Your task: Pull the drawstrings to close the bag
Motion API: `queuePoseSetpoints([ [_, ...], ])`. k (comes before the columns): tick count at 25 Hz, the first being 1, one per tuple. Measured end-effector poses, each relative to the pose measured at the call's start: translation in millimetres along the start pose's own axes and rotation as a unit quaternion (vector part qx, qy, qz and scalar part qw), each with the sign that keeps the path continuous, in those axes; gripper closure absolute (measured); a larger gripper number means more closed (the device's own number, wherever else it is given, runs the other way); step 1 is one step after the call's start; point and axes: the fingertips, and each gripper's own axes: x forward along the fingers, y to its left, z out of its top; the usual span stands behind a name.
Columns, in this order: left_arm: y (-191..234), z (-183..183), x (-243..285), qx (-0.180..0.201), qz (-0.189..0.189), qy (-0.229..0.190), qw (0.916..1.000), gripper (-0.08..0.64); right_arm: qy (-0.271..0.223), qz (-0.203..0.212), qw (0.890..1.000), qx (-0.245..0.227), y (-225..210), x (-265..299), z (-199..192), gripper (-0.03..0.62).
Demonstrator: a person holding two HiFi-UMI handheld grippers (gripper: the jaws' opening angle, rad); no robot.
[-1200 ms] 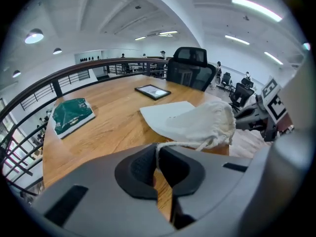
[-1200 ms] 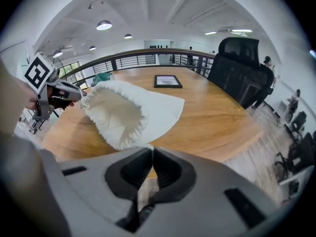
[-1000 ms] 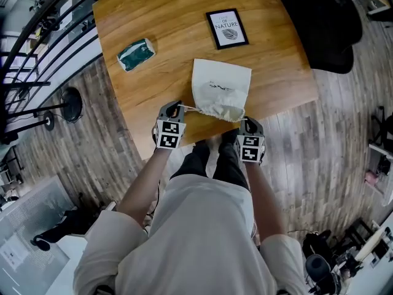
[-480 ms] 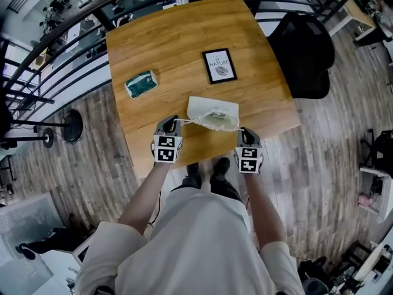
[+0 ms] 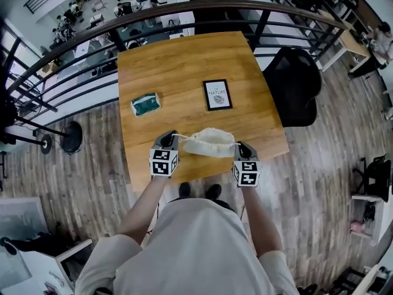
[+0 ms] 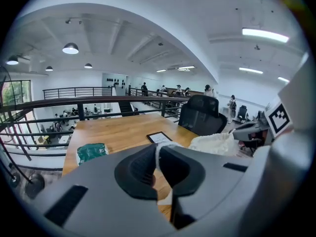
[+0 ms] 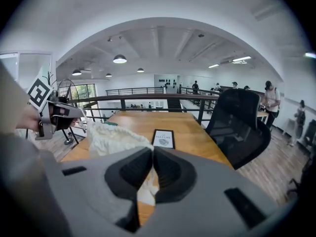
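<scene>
A cream cloth drawstring bag (image 5: 209, 142) hangs bunched between my two grippers, lifted above the near edge of the wooden table (image 5: 184, 66). My left gripper (image 5: 171, 137) is shut on the left drawstring (image 6: 157, 152), which runs white out of its closed jaws. On the other side my right gripper (image 5: 239, 146) is shut on the right drawstring, with the bag's cloth (image 7: 116, 137) just to its left. In the left gripper view the bag (image 6: 216, 143) shows at the right, beside the right gripper.
A framed print (image 5: 217, 94) lies mid-table and a green packet (image 5: 145, 104) lies to its left. A black office chair (image 5: 293, 85) stands at the table's right side. A black railing (image 5: 92, 39) runs behind the table. My feet show below the table's near edge.
The bag has come up off the table and gathered into a tight bunch between the grippers. Both grippers have risen, and the view has drawn back from the table.
</scene>
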Motion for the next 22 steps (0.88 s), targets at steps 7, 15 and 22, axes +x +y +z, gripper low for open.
queuePoseSetpoints([
  [7, -5, 37, -23, -0.007, 0.009, -0.041, 0.9991, 0.568, -0.039, 0.015, 0.999, 0.0, 1, -13, 39, 0.581],
  [15, 10, 81, -48, 0.01, 0.052, -0.086, 0.9949, 0.567, -0.091, 0.009, 0.994, -0.057, -5, -33, 92, 0.581],
  [22, 8, 110, -56, 0.021, 0.076, -0.123, 0.9892, 0.568, -0.136, -0.005, 0.99, -0.027, -19, -41, 127, 0.583],
])
